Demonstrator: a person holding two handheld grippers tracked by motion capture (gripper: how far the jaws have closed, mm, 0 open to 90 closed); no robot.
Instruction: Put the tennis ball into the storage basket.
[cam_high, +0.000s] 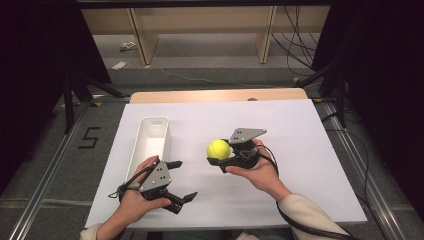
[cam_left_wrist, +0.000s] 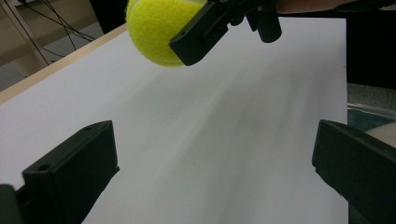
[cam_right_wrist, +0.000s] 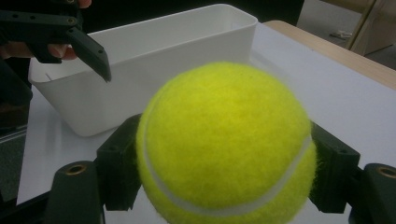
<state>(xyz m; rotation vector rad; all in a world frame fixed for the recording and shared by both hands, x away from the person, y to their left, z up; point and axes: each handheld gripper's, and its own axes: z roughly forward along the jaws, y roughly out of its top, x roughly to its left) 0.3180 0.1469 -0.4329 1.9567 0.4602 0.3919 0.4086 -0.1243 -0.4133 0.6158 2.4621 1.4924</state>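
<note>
- Tennis ball (cam_high: 218, 148), bright yellow with a pale seam, is sitting between the jaws of our right gripper (cam_high: 222, 152), which are clamping it on both sides; in the right gripper view the ball (cam_right_wrist: 226, 144) is bulging out past the two black jaws pressing its flanks.
- We are holding that ball over the white sheet (cam_high: 300, 150) near the middle of the table, and it seems to be lifted clear of the surface, though the high view is not letting us be sure of the gap.
- Our right hand (cam_high: 255, 170) is cupping the gripper body from below, with the grey three-cornered plate (cam_high: 245, 134) on top and the cable (cam_high: 300, 225) trailing back along the pale sleeve (cam_high: 305, 212).
- We are seeing a long white bin (cam_high: 150, 145) lying just to the left of the ball, running away from us along the sheet; in the right gripper view its wall (cam_right_wrist: 154, 88) is standing beyond the ball.
- Our left gripper (cam_high: 177, 180) is hovering near the bin's close end with its jaws spread wide apart and nothing between them.
- In the left gripper view the ball (cam_left_wrist: 152, 30) is hanging at the top, gripped by the other gripper (cam_left_wrist: 210, 30).
- Wooden table edge (cam_high: 215, 95) is showing beyond the sheet, with a grey floor (cam_high: 200, 55) and loose cables behind.
</note>
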